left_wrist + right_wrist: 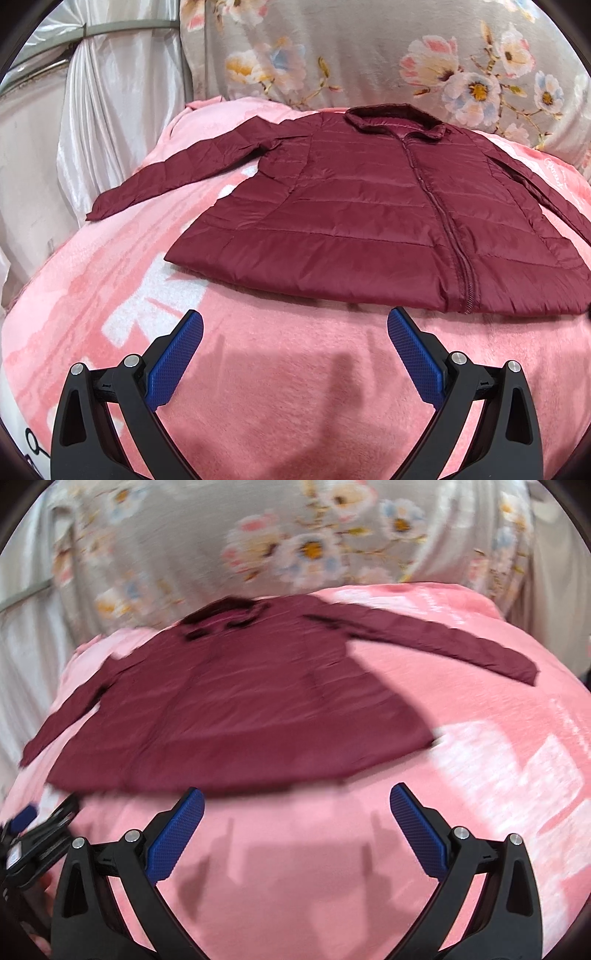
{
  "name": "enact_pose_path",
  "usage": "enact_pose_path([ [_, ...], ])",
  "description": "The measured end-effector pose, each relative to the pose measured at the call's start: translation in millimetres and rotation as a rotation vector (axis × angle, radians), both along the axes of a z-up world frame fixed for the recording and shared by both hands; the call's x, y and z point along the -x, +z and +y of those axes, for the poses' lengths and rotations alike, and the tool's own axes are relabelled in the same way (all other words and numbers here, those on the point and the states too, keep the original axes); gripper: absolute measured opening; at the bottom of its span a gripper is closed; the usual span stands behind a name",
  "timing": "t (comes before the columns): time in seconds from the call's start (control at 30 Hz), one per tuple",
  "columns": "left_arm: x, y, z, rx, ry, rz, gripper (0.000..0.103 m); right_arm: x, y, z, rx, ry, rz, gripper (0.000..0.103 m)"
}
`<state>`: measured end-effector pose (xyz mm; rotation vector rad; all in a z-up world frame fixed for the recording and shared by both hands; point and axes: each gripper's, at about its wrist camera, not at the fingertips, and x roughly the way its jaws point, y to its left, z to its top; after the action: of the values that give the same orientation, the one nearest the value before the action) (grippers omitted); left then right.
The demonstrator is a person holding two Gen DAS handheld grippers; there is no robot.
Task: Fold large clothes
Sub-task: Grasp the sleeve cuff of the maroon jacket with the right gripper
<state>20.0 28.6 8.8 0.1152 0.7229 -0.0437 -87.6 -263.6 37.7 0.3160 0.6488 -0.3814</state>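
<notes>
A maroon quilted puffer jacket (354,214) lies flat, front up and zipped, across the middle of the left wrist view on a pink plush blanket (280,398) that covers the bed. Its collar (397,122) points to the top of the frame, toward a grey floral fabric (369,48), and its hem runs just above the gripper tips. One sleeve (173,173) stretches out to the left of the frame; the other runs off toward the right edge.

The left gripper (294,325) stands wide, holding nothing, above bare blanket just short of the hem. In the blurred right wrist view the right gripper (296,801) is equally wide and empty, near the hem of the jacket (240,709), with the long sleeve (436,642) reaching to the upper right of the frame.

The shell looks thin, light and slick, with soft padding, so it will likely slide over itself and spring back from a fold. A cuff, a shoulder seam or the stitched hem should give firmer purchase than a puffed panel, and each fold probably wants pressing down.
</notes>
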Motion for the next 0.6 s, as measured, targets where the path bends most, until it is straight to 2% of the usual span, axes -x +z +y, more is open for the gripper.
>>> enact_pose_path([
  [0.1,-9.9,7.7,2.5,-0.006,-0.023,0.010,0.098,-0.4,8.0,-56.0,-0.057,-0.082,-0.028,0.098],
  [0.2,-24.4,17.1,4.6,-0.051,-0.016,0.008,0.098,-2.8,9.5,-130.8,-0.157,-0.218,-0.055,0.098],
  [0.27,-35.9,23.8,9.8,-0.053,-0.011,0.017,0.098,-4.1,7.2,-168.9,-0.198,-0.297,-0.051,0.098],
  [0.4,-63.2,33.1,23.8,-0.003,0.009,0.049,0.098,-0.1,0.7,-239.6,-0.261,-0.466,-0.078,0.095],
  [0.47,-75.6,36.5,30.8,0.034,0.018,0.059,0.098,-1.5,-4.7,-269.9,-0.287,-0.517,-0.078,0.086],
  [0.6,-96.9,37.8,39.5,0.067,0.036,0.071,0.098,-3.3,-19.2,-308.8,-0.372,-0.602,-0.091,0.080],
])
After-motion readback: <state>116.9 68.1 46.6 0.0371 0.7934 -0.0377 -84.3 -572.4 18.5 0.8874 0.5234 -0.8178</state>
